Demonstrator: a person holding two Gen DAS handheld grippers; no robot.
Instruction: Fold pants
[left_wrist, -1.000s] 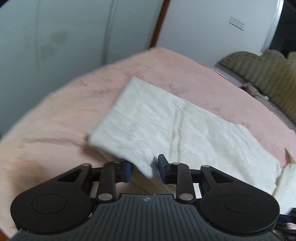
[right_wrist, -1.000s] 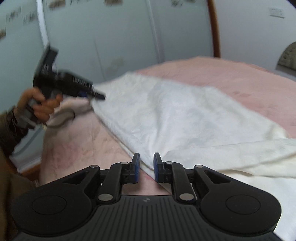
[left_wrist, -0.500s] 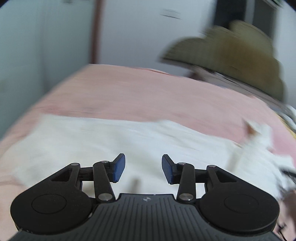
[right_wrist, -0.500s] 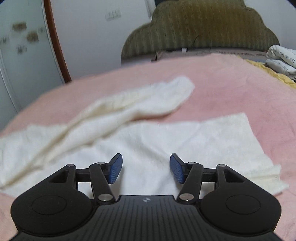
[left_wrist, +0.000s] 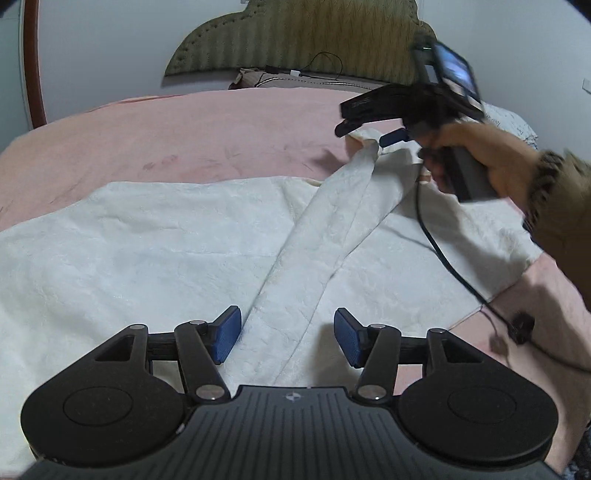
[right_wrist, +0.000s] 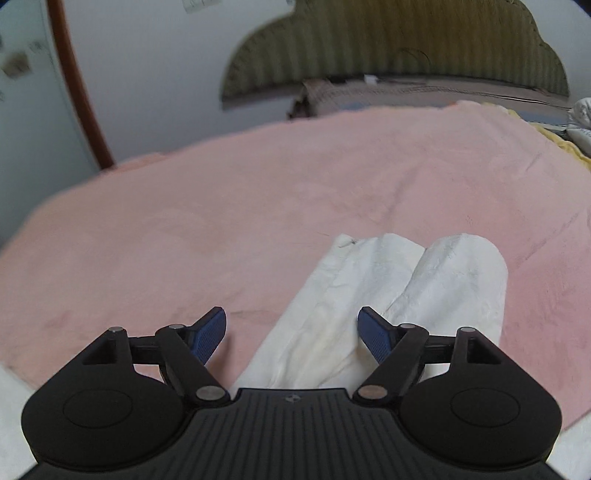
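Both of your grippers have swung round since the earlier frames, from the wall side of the bed toward the headboard, and their jaws have just been opening. Nearest to you, your left gripper (left_wrist: 287, 338) hangs with its blue pads spread over the white pants (left_wrist: 155, 251); a narrow folded strip of the cloth (left_wrist: 332, 236) passes under the gap between them, but the pads do not press on it, so nothing is held. The broad part of the pants lies flat on the pink blanket (left_wrist: 207, 133), with only soft wrinkles. Further away, the strip runs up to your right gripper (right_wrist: 291, 336), which you hold above its far end, with a cable hanging from it over the cloth. In the right wrist view its pads stand wide apart, and the rounded white ends of the cloth (right_wrist: 424, 280) lie under and just beyond them, resting on the blanket and not pinched. Behind all this you see the olive headboard (right_wrist: 399, 44). I judge that you are in the early or middle part of the work: the pants are spread and one part is already laid across them, but it lies slanted and loose. What remains, I think, is to straighten this layer, then fold the length into a compact packet.
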